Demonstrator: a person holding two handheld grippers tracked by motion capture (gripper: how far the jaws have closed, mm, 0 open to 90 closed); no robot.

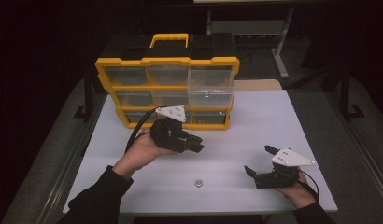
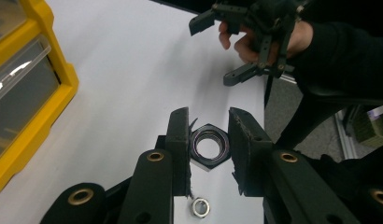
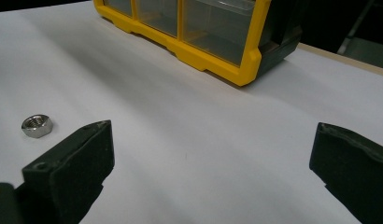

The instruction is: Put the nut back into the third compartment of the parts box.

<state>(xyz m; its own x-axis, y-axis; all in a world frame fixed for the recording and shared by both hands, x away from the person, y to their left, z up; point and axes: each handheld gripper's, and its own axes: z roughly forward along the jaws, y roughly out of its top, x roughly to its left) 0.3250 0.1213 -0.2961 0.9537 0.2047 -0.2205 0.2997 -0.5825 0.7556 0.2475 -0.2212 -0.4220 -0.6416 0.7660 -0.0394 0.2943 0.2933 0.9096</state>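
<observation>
While left gripper clamps one black nut, one silver nut lies on table

lying partly hidden behind the left gripper jaws: the dark nut. running off the left gripper view's left edge: the yellow organizer. showing too dim to tell in the high view: its drawer contents. appearing tiny there: the silver nut.

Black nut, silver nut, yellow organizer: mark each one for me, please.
Black nut (image 2: 209, 145), left gripper view: its threaded ring, between the left gripper's jaws.
Silver nut (image 3: 36, 126), right gripper view: top face, on the table.
Yellow organizer (image 1: 167, 60), high view: top edge of its frame.
</observation>
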